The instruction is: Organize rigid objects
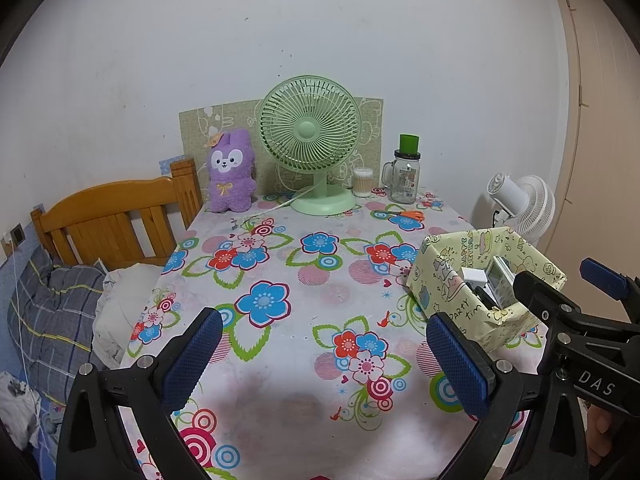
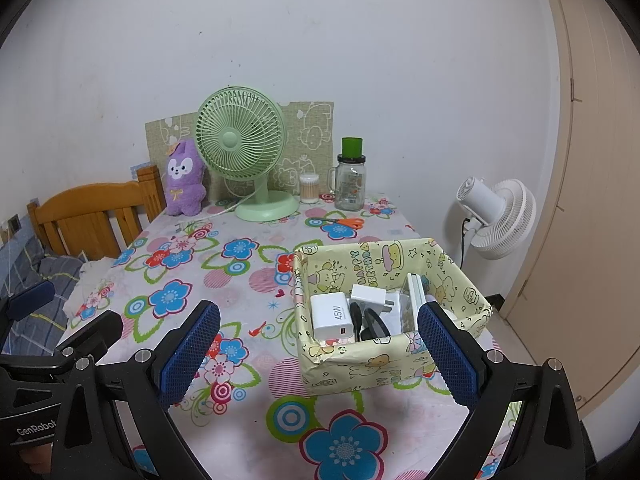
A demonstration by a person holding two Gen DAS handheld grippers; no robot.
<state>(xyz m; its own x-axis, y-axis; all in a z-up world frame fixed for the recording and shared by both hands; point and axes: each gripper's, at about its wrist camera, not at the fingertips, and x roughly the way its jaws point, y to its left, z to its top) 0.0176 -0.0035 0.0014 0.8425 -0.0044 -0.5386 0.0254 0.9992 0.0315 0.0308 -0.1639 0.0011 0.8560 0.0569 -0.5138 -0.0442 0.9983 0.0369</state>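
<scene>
A yellow cartoon-print box [image 2: 348, 368] stands on the floral tablecloth at the right; it also shows in the left wrist view [image 1: 444, 284]. Inside it lie a white 45W charger [image 2: 331, 316], a white plug adapter [image 2: 368, 295], a black object [image 2: 374, 326] and a white remote [image 2: 416, 294]. My right gripper [image 2: 318, 354] is open and empty, its right finger beside the box's near right corner. My left gripper [image 1: 326, 358] is open and empty over bare tablecloth, left of the box. Orange-handled scissors [image 2: 344, 222] lie near the back.
At the back stand a green desk fan [image 2: 248, 152], a purple plush [image 2: 184, 178], a cotton-swab tub [image 2: 309, 188] and a glass jar with a green lid [image 2: 351, 178]. A white floor fan [image 2: 500, 218] stands right of the table, a wooden bed frame [image 1: 112, 220] left.
</scene>
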